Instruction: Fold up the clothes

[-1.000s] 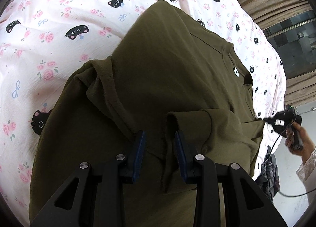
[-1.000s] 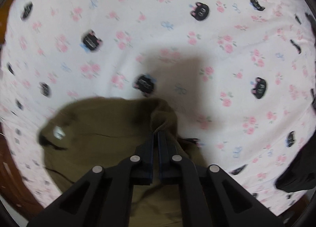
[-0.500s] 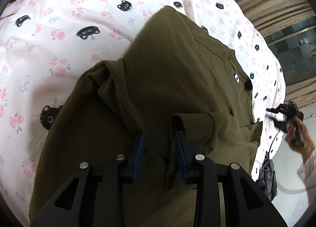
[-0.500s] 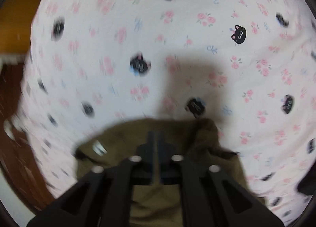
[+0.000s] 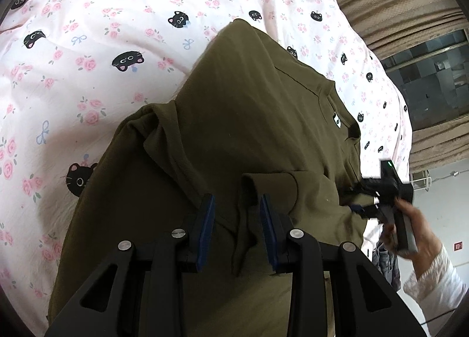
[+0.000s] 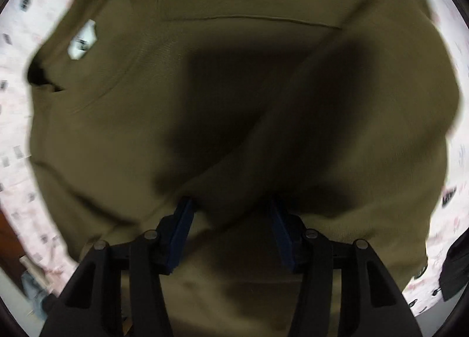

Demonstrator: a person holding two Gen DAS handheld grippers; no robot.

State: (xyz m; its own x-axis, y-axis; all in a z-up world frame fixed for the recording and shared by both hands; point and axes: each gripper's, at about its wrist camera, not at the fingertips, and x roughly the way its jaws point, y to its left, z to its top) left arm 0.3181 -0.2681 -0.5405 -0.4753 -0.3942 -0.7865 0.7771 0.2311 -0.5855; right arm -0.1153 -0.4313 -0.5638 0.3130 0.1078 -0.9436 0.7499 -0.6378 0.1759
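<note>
An olive green shirt [image 5: 249, 120] lies partly folded on the pink cat-print bed sheet [image 5: 88, 52]. Its neck label [image 5: 336, 119] points to the right. My left gripper [image 5: 234, 214] hovers low over the near part. Its jaws are partly apart and a raised fold of the shirt stands between the blue pads [image 5: 205, 225] without being pressed. My right gripper [image 5: 356, 197], held by a hand [image 5: 410, 228], is at the shirt's right edge. In the blurred right wrist view the shirt [image 6: 234, 88] fills the picture. The right gripper [image 6: 230, 216] has its jaws opening, with cloth bulging loosely between them.
Brown curtains [image 5: 390, 11] and a dark window [image 5: 433, 82] stand beyond the bed on the right. Grey clothing [image 5: 387, 263] hangs below the bed edge near the hand. A dark garment [image 6: 457, 263] lies at the right edge of the right wrist view.
The right gripper carried the pinched shirt edge from over the sheet onto the shirt, came lower and let go with its jaws spreading. The left gripper stayed put.
</note>
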